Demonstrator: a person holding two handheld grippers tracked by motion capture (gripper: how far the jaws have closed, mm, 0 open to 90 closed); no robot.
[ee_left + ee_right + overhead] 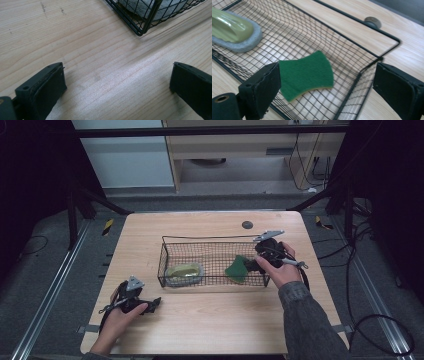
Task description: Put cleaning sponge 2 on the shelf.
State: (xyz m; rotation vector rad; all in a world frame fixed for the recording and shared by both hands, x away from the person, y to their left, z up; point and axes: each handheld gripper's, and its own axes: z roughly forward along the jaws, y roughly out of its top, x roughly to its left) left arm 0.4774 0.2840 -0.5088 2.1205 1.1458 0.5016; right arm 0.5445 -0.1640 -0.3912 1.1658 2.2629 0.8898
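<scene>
A black wire basket (210,238) stands in the middle of the wooden table (210,320). A green scouring sponge (236,269) lies flat on the mesh at its right end. A green-handled grey scrub pad (184,271) rests at its left end. My right gripper (252,265) hangs at the basket's right end, open. In the right gripper view the sponge (308,73) lies free on the basket floor (312,32) beside the left jaw, with the scrub pad (232,28) farther off. My left gripper (152,304) rests at the front left, open over bare wood (117,77), near the basket's corner (147,22).
A small dark round disc (247,224) is set in the table behind the basket, also seen past the rim as the disc (372,22). Black frame struts and cables lie on the floor around the table. Bare wood lies in front of the basket.
</scene>
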